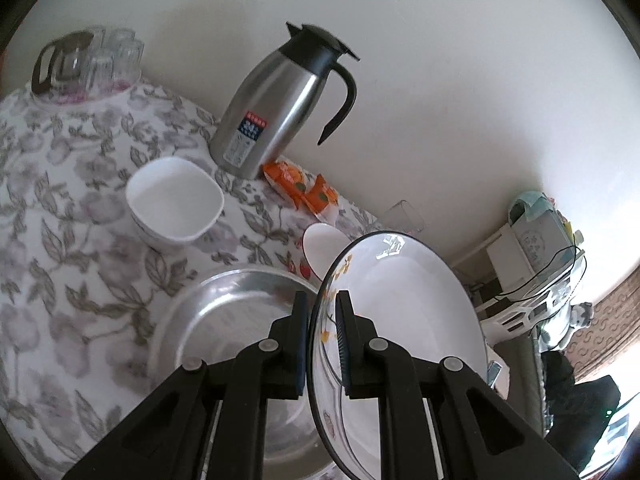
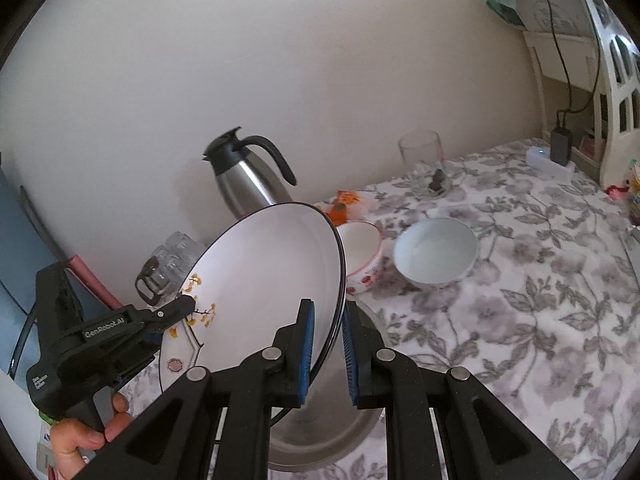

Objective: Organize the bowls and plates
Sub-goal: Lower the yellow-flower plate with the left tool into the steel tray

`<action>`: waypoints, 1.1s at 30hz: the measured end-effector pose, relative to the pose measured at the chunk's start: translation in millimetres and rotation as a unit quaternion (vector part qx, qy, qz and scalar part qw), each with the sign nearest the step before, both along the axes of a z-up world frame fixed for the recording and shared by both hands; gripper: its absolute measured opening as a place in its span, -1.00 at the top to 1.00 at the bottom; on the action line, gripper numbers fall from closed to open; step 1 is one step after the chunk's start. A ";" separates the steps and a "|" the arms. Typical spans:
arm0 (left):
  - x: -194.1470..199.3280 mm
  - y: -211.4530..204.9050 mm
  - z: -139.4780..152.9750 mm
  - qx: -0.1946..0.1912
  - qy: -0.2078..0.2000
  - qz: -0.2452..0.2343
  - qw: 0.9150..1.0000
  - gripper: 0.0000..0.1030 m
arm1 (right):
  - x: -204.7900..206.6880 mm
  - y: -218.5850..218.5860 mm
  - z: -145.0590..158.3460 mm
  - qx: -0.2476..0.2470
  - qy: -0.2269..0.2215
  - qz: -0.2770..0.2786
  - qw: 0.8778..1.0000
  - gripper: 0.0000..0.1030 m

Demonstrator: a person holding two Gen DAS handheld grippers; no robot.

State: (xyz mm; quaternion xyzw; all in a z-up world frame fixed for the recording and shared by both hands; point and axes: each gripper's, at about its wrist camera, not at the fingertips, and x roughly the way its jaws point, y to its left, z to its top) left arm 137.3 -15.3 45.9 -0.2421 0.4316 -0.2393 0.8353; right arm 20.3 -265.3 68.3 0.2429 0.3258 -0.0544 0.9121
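While the flowered table (image 2: 520, 300) was spread with dishes, a white plate (image 2: 272, 280) was held tilted in the air above a steel tray (image 1: 224, 320), near a square bowl (image 1: 174, 200). Its rim was pinched on opposite sides by the nearly closed left gripper (image 1: 323, 336) and right gripper (image 2: 328, 344). Were either thin grip loosened or the hands drawn apart, the plate could be dropped onto the tray.

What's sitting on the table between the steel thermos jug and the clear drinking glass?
Orange snack packets lie on the floral cloth between the steel thermos jug and the clear drinking glass, seen in the right wrist view.
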 end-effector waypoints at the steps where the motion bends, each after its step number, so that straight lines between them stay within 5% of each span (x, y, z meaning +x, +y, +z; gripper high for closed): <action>1: 0.5 -1.7 -2.3 0.002 0.004 0.001 1.000 0.74 | 0.2 -0.2 -1.9 -0.002 0.004 -0.001 1.000 0.71; 33: 16.8 21.5 -76.6 0.052 0.107 0.040 0.992 0.74 | 36.8 16.1 -89.5 0.032 0.113 0.034 0.992 0.71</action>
